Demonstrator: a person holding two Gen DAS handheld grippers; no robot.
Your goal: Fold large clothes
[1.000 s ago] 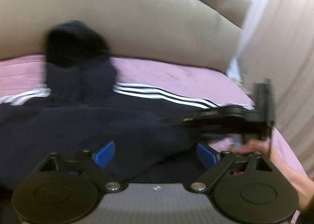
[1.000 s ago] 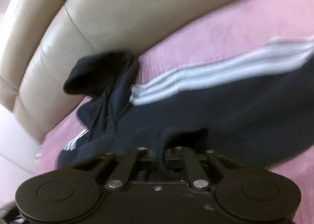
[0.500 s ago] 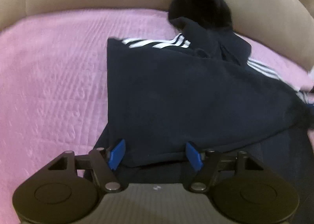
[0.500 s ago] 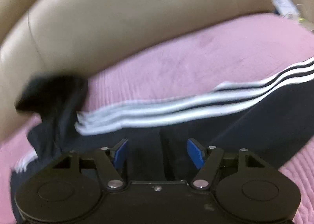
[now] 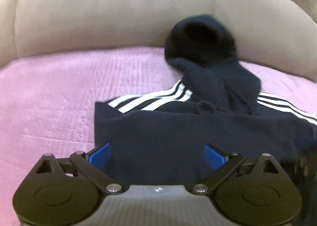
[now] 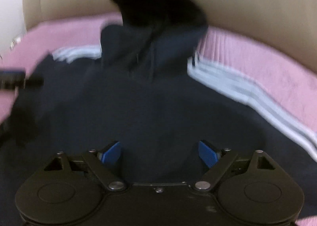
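Evidently both tools have let go: a second ago the right tool (image 6: 159,152) was clamped on a fold of the dark hoodie (image 5: 178,136), whereas now its blue pads stand wide apart with only cloth lying between them, nothing gripped. The left tool (image 5: 156,155) is likewise spread open, poised over the hoodie's near edge. Judgement: one fold has been laid down and released, and the tools are being repositioned for the next fold.

The hoodie lies on the pink bed cover (image 5: 49,97), its far end against the beige headboard (image 5: 118,17). The hood (image 5: 200,41) rests up against the headboard, so the garment points hood-first toward it, with the long axis running from the headboard back toward the cameras. The white-striped sleeves (image 5: 150,99) spread crosswise just short of the hood; on the left the body has been turned over the sleeve, leaving a straight folded edge. The right-wrist view is motion-blurred, so finer creases cannot be judged
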